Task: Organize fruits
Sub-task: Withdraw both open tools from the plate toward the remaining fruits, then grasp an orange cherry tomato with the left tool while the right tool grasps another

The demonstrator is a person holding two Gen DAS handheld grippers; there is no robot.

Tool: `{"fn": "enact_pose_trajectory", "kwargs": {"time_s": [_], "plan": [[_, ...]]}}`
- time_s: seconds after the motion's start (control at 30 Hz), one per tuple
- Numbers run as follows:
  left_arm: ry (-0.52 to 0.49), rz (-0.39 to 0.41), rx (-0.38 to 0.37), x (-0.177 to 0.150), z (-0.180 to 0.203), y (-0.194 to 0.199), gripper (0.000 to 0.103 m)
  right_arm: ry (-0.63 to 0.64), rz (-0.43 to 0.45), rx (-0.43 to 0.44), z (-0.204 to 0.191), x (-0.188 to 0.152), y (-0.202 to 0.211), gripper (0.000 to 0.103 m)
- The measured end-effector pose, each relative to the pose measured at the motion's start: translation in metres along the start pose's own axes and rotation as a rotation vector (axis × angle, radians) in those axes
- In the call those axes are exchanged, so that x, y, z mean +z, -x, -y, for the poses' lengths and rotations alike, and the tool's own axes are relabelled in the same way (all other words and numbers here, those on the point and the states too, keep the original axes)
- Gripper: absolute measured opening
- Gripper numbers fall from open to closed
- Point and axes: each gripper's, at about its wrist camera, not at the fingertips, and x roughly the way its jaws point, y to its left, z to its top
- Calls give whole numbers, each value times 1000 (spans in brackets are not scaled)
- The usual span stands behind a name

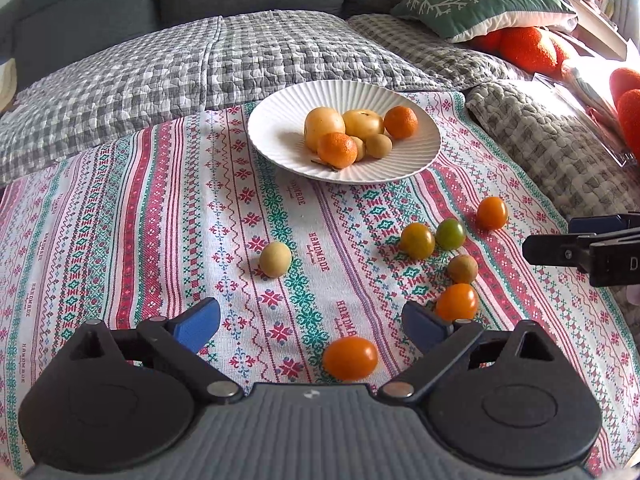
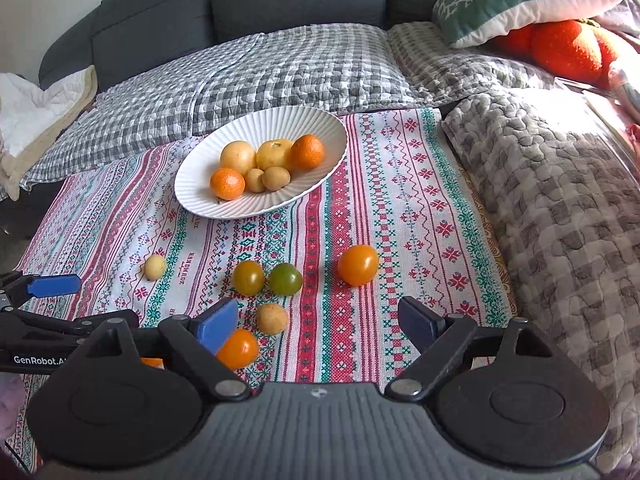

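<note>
A white ribbed plate (image 1: 280, 108) (image 2: 328, 124) holds several yellow and orange fruits at the back of the patterned cloth. Loose on the cloth lie orange tomatoes (image 1: 350, 358) (image 1: 457, 302) (image 2: 358, 265), a green tomato (image 1: 450, 233) (image 2: 285, 278), a yellow-green tomato (image 1: 417, 241) (image 2: 249, 277) and small tan fruits (image 1: 275, 259) (image 2: 272, 319). My left gripper (image 1: 311, 322) is open and empty, with an orange tomato just in front of its base. My right gripper (image 2: 319, 322) is open and empty above the cloth; the tan fruit lies near its left finger.
The patterned cloth (image 1: 160, 220) lies on a sofa with grey checked quilts (image 1: 200, 60) (image 2: 560, 180). A green snowflake pillow (image 1: 480, 4) and orange plush cushions (image 1: 528, 48) sit at the back right. A white blanket (image 2: 28, 116) lies at the left.
</note>
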Motion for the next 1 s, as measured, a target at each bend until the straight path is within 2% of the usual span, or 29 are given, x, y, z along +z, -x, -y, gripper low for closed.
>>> {"fn": "enact_pose_trajectory", "kwargs": {"time_s": [0.17, 0.43, 0.7, 0.9, 1.0], "plan": [[-24, -68, 15, -7, -1, -9, 94, 44, -55, -3, -10, -6, -8, 90], [34, -150, -17, -10, -2, -25, 91, 25, -156, 8, -20, -12, -25, 90], [62, -185, -49, -13, -1, -33, 61, -43, -191, 45, -18, -13, -32, 90], [76, -183, -78, -13, 0, -35, 36, -102, -202, 91, -15, -12, -36, 84], [76, -185, -75, -12, -1, -35, 30, -90, -202, 90, -18, -13, -38, 80]]}}
